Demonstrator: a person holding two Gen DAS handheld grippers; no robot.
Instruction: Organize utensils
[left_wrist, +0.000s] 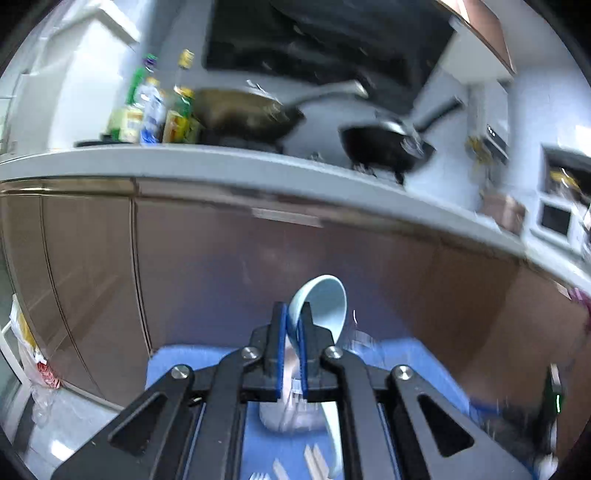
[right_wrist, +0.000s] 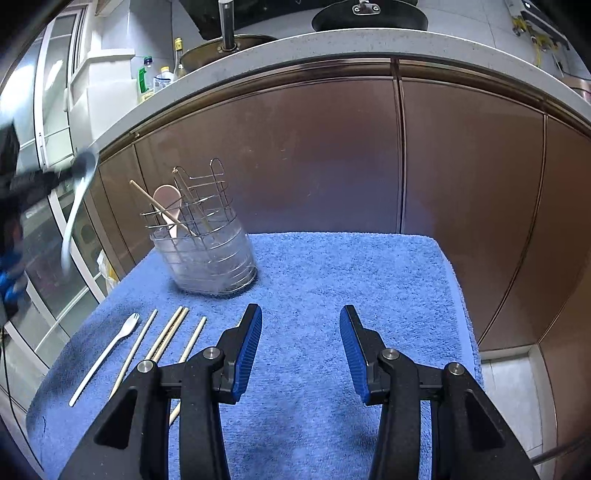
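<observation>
My left gripper (left_wrist: 293, 326) is shut on a light blue soup spoon (left_wrist: 325, 302), held in the air with its bowl up and its handle hanging down. Under it lies the blue towel (left_wrist: 258, 443). In the right wrist view that spoon (right_wrist: 75, 210) shows blurred at the far left, high above the towel (right_wrist: 332, 280). A wire utensil holder (right_wrist: 207, 243) on the towel holds a pink spoon (right_wrist: 168, 206) and chopsticks. A white fork (right_wrist: 107, 354) and several loose chopsticks (right_wrist: 166, 336) lie at the towel's front left. My right gripper (right_wrist: 301, 332) stands open over the towel with nothing between its fingers.
Brown cabinet doors (right_wrist: 332, 155) rise right behind the towel under a grey counter edge (left_wrist: 221, 162). On the counter stand a wok (left_wrist: 247, 114), a black pan (left_wrist: 384, 144) and several bottles (left_wrist: 155, 107). A plastic bag (left_wrist: 29, 354) hangs at the left.
</observation>
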